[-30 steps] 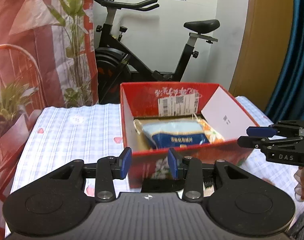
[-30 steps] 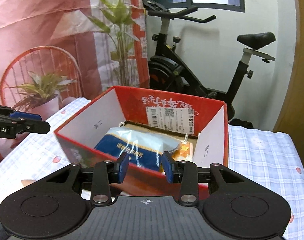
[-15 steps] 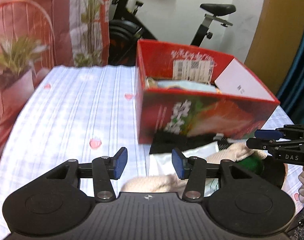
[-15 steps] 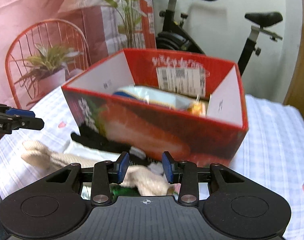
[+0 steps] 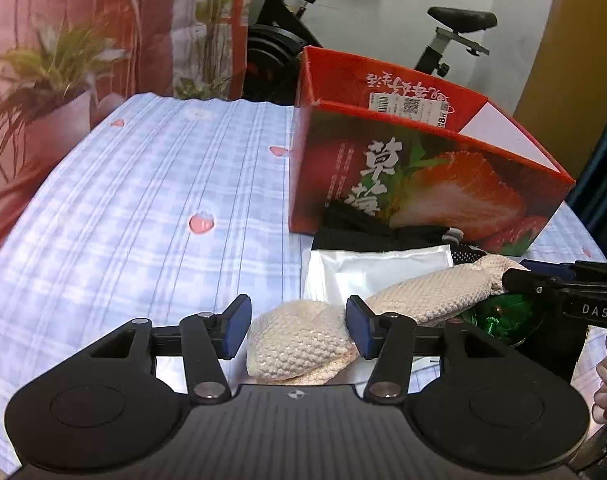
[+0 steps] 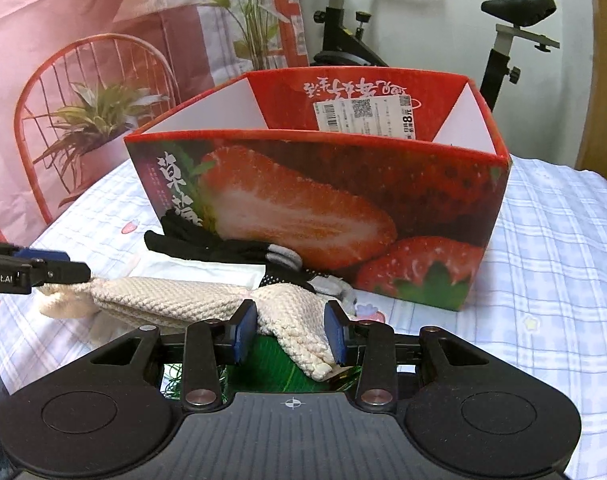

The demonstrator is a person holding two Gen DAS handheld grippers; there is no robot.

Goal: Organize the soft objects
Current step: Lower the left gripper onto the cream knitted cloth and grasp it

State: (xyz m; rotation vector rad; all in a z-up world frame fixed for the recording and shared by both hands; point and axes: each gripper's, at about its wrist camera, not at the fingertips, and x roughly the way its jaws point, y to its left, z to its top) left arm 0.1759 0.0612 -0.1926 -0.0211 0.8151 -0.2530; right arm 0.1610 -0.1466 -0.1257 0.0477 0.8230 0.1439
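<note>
Left gripper (image 5: 297, 330): fingers apart and just now spreading wider, one end of the cream knitted cloth (image 5: 303, 344) lying between them; the right pad looks to be at the cloth's edge, the left pad is clear of it
Right gripper (image 6: 290, 333): fingers set at a steady gap, straddling the other end of the cream knitted cloth (image 6: 295, 320); whether the pads press on it cannot be told
Cream knitted cloth: stretched across the pile in front of the red box, on top of the white packet (image 5: 367, 272) and the green item (image 6: 279, 368)
Black gloves (image 6: 223, 248): against the foot of the red box, behind the cloth
Red box (image 6: 315, 204): strawberry print, open top, standing on the table (image 5: 143, 208) with its checked blue cover
Behind: exercise bike (image 6: 503, 32), potted plant (image 6: 95, 120)
</note>
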